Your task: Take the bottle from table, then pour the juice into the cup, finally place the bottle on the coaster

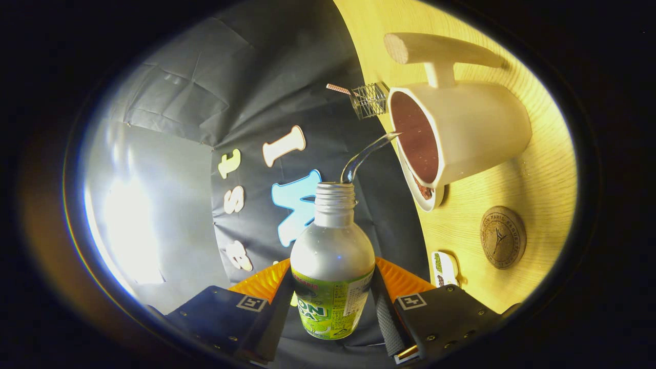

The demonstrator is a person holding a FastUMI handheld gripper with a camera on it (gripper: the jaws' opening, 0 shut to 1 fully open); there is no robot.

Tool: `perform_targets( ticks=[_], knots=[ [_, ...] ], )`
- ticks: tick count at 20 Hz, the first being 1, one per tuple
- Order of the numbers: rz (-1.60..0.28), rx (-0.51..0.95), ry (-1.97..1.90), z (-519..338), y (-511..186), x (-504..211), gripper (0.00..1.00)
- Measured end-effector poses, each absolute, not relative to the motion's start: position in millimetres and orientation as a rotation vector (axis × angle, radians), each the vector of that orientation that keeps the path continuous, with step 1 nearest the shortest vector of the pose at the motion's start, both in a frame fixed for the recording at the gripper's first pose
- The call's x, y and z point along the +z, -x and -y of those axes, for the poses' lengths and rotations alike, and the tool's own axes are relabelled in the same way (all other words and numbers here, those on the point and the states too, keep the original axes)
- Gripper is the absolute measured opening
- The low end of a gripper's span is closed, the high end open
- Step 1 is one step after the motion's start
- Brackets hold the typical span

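Observation:
My gripper (332,302) is shut on a silver bottle (333,256) with a green label, one finger pressing each side of its body. The whole view is rolled, so the bottle is tipped over towards the table. Its cap is off, and a clear stream of liquid (366,154) arcs from the open neck into the white cup (461,136), which holds dark liquid. The cup stands on a white saucer (428,197) just beyond the bottle's mouth. A round brown coaster (502,237) lies on the wooden table (543,179), beside the cup and nearer to my fingers.
A pale wooden T-shaped stand (441,54) rises behind the cup. A small wire holder (370,100) with a striped stick sits at the table's far edge. A small white object with a green print (445,269) lies near the coaster. Black cloth wall lies beyond the table edge.

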State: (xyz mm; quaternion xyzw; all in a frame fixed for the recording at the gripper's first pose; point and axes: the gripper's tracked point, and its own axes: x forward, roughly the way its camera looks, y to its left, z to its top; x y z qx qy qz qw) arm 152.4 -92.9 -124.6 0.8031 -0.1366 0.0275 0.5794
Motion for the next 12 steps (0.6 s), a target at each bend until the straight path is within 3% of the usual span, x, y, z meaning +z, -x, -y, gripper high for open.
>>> perform_targets(
  ticks=[12],
  knots=[
    [0.355,0.051,-1.957,102.0,-157.7,-118.8,0.77]
  ],
)
